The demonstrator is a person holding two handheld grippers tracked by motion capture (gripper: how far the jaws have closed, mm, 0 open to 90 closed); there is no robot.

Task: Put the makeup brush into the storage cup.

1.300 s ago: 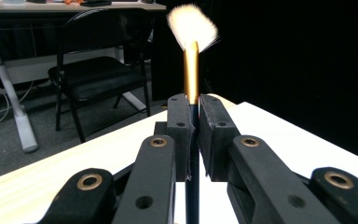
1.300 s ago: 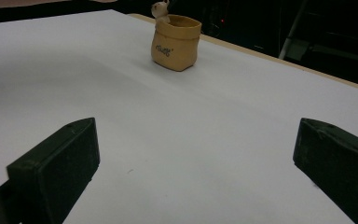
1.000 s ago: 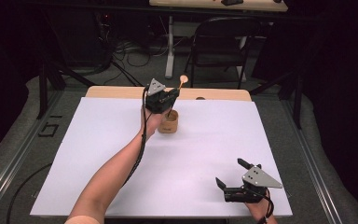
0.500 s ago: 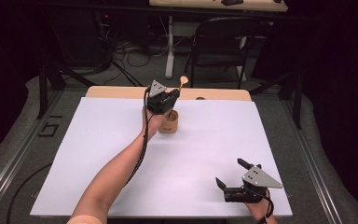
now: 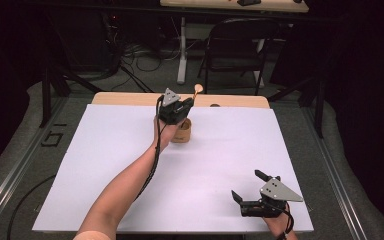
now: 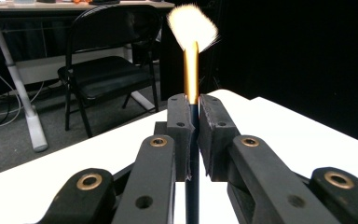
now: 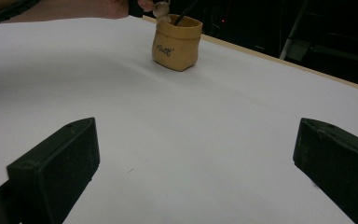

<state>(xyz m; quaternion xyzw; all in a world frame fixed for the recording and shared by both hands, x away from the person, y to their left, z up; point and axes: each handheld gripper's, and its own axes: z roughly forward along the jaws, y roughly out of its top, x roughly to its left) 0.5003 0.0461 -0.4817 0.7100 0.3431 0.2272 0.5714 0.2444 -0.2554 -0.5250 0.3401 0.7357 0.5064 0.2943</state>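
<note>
We see the left gripper [image 5: 186, 106] pinching a makeup brush [image 6: 192, 70] by its handle above the tan pot [image 5: 182, 132] at the white table's [image 5: 105, 165] far edge, held slightly higher than a second ago. The right gripper [image 5: 247, 187] rests near us, jaws spread, unmoved.

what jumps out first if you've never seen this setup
The left gripper is shut on a makeup brush, its fluffy pale bristles pointing up past a gold ferrule, held over a small tan cup at the far middle of the white table. At the near right corner, the right gripper rests with its jaws wide open, holding nothing.
</note>
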